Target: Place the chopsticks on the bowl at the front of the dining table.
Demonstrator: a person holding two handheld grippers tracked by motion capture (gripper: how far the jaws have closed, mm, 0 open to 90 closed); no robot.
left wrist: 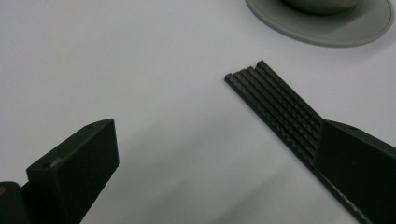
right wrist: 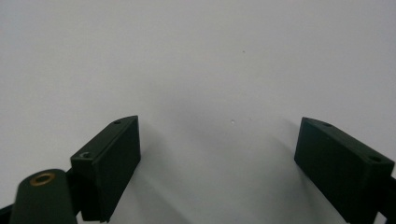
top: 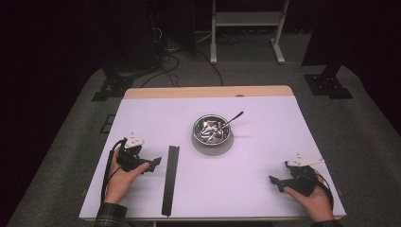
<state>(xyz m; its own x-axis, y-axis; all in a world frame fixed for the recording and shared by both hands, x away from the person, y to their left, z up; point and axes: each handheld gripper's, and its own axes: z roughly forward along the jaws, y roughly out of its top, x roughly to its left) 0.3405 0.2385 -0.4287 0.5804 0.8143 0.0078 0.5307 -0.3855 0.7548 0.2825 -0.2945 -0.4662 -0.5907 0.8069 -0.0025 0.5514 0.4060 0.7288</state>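
A metal bowl [top: 212,129] with a spoon [top: 231,118] leaning in it stands on a grey saucer [top: 213,146] at the table's middle. A long black ribbed strip [top: 170,178] lies on the white table left of centre; its far end [left wrist: 275,100] appears in the left gripper view. My left gripper [top: 153,164] rests open just left of the strip, with nothing between its jaws. My right gripper [top: 275,182] sits open at the front right over bare table [right wrist: 219,84].
The saucer's rim [left wrist: 327,32] shows at the top of the left gripper view. A wooden edge [top: 208,91] runs along the table's far side. Beyond it are cables and stand legs [top: 279,47] on the floor.
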